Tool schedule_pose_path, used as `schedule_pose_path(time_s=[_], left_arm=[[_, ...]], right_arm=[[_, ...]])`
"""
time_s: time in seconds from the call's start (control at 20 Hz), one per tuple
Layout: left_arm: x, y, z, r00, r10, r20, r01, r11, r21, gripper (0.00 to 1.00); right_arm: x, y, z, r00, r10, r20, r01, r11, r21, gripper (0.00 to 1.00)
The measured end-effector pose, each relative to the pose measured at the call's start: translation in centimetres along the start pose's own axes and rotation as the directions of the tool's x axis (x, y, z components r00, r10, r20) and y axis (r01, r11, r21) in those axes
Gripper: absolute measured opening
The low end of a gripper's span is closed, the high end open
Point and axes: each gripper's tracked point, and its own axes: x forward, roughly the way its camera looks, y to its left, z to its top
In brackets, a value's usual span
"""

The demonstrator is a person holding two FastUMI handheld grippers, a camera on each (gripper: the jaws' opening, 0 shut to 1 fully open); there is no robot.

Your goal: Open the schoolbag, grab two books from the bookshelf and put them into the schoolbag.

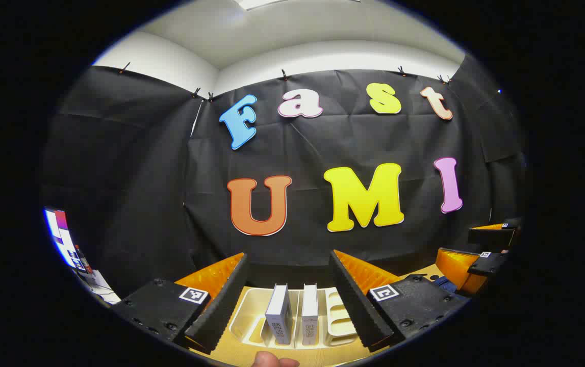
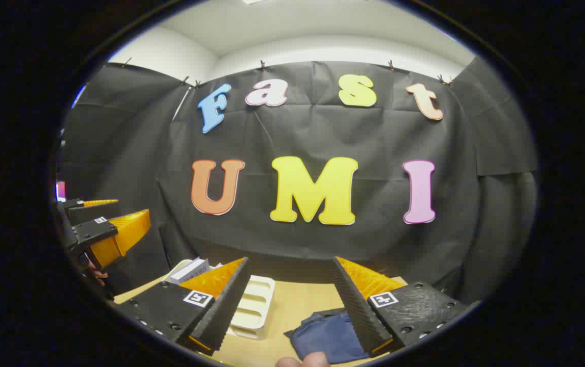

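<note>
Books [image 1: 292,313], two of them, stand upright in the white bookshelf [image 1: 340,321] on the table [image 2: 297,306], between your left gripper [image 1: 289,290] fingers at 6 o'clock, jaws apart and touching neither. Your right gripper [image 2: 289,293], jaws apart and empty, hangs above the dark blue schoolbag [image 2: 328,339], which lies flat just beside the bookshelf at 6 o'clock in the right gripper view.

Two books in a rack, and a blue bag lying flat

Two thin white books [image 1: 292,315] stand up straight, side by side, in a cream plastic slotted bookshelf [image 1: 340,320], right between the left tongs' [image 1: 290,300] wide-apart fingers. A dark blue soft cloth schoolbag [image 2: 329,337] lies flat on the tan table, between the right tongs' [image 2: 290,298] wide-apart fingers, just beside the rack.
</note>
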Motion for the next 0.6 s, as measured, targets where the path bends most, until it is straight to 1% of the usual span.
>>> schedule_pose_path(time_s=[0.05, 0.1, 0.15, 0.2, 0.3, 0.35, 0.4, 0.45, 0.5, 0.55, 0.6], left_arm=[[0.1, -0.1, -0.1, 1.000, -0.002, -0.002, 0.002, 1.000, 0.002, 0.99], [0.1, -0.4, 0.0, 1.000, -0.010, 0.002, 0.010, 1.000, 0.003, 0.98], [0.0, -0.6, 0.1, 1.000, -0.024, 0.008, 0.024, 1.000, 0.005, 0.94], [0.1, -0.8, 0.1, 0.999, -0.036, 0.008, 0.036, 0.999, 0.007, 0.99], [0.2, -1.0, 0.0, 0.998, -0.057, 0.007, 0.057, 0.998, 0.003, 0.99], [0.2, -1.2, -0.3, 0.998, -0.064, 0.005, 0.064, 0.998, -0.004, 0.99], [0.0, -1.4, -0.3, 0.997, -0.074, 0.002, 0.074, 0.997, -0.006, 0.99], [0.0, -1.6, -0.3, 0.997, -0.079, 0.004, 0.079, 0.997, -0.002, 0.99], [0.1, -1.7, -0.2, 0.996, -0.085, 0.007, 0.085, 0.996, 0.006, 0.99], [0.1, -1.9, -0.2, 0.996, -0.090, 0.010, 0.090, 0.996, 0.009, 0.99], [0.2, -2.0, -0.3, 0.996, -0.094, 0.010, 0.094, 0.996, 0.009, 0.99]], right_arm=[[0.0, -0.3, 0.0, 1.000, -0.013, -0.004, 0.013, 1.000, 0.006, 0.98], [0.0, -0.7, 0.1, 1.000, -0.024, -0.005, 0.024, 1.000, 0.008, 0.95], [0.0, -1.0, 0.3, 0.999, -0.036, -0.002, 0.036, 0.999, 0.007, 0.95], [0.0, -1.3, 0.4, 0.999, -0.046, -0.003, 0.046, 0.999, 0.004, 0.95], [-0.3, -1.7, 0.1, 0.998, -0.060, -0.006, 0.060, 0.998, -0.004, 0.95], [-0.5, -2.1, -0.1, 0.998, -0.067, -0.009, 0.067, 0.998, -0.005, 0.97], [-0.6, -2.2, -0.3, 0.997, -0.075, -0.017, 0.075, 0.997, -0.004, 0.95], [-0.6, -2.3, -0.6, 0.997, -0.080, -0.024, 0.080, 0.997, -0.001, 0.95], [-0.6, -2.5, -0.7, 0.996, -0.084, -0.029, 0.084, 0.996, 0.001, 0.97], [-0.7, -2.6, -0.8, 0.996, -0.088, -0.032, 0.088, 0.996, 0.001, 0.95], [-0.8, -2.7, -0.8, 0.996, -0.089, -0.034, 0.089, 0.996, 0.003, 0.95]])
